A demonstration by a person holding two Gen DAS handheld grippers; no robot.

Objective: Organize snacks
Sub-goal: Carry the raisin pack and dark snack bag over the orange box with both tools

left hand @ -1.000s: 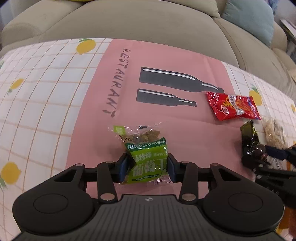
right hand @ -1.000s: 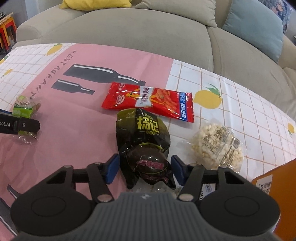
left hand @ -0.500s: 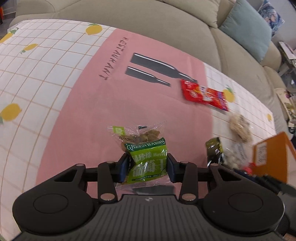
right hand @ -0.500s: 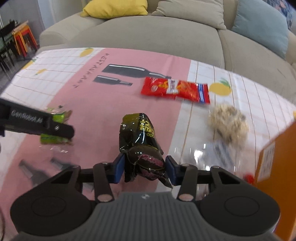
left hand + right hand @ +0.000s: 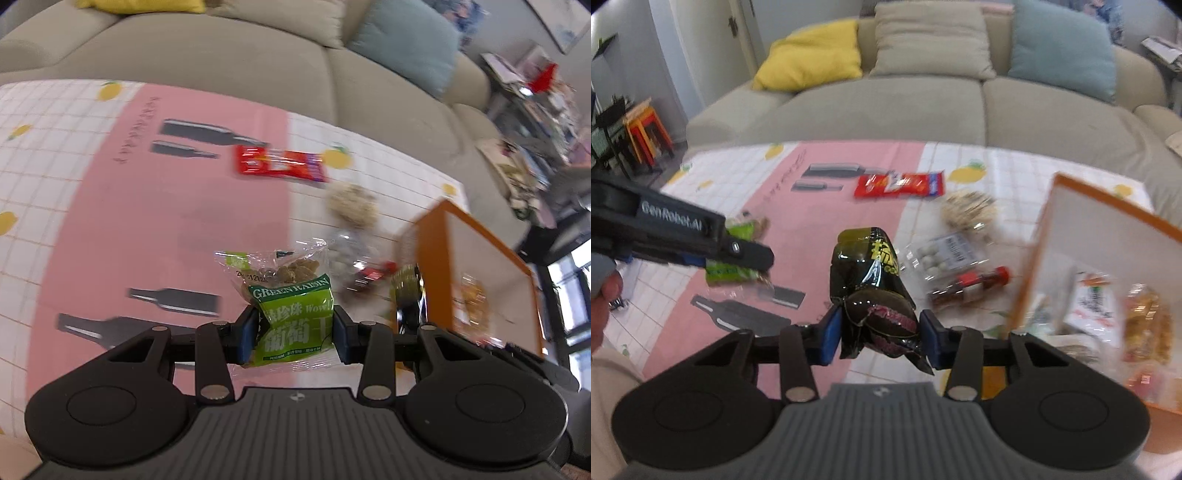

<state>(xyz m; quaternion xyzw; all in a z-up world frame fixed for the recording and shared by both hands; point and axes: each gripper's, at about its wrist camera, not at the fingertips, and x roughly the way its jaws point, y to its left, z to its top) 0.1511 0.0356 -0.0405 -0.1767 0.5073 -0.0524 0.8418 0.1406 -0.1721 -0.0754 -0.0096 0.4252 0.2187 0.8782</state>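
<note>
A beige sofa [image 5: 886,110] with yellow, beige and blue cushions stands behind a table under a pink and white tablecloth [image 5: 798,206] printed with lemons, dark bottles and lettering too blurred to read. At the table's right side is an orange box [image 5: 1108,221] with snack packets inside. On the cloth lie a red packet [image 5: 899,184], a clear bag of pale puffed pieces [image 5: 967,212], a clear pack of white balls [image 5: 942,254] and a small red-capped tube [image 5: 971,288]. The left gripper [image 5: 295,332], marked "GenRobot.AI", is clamped on a green packet [image 5: 295,317] reading "GREEN RAISIN" and "Wow!", held above the cloth. The right gripper [image 5: 879,334], its jaws closing, pinches a crumpled black packet [image 5: 871,284] with yellow characters, held above the cloth just left of the box.
</note>
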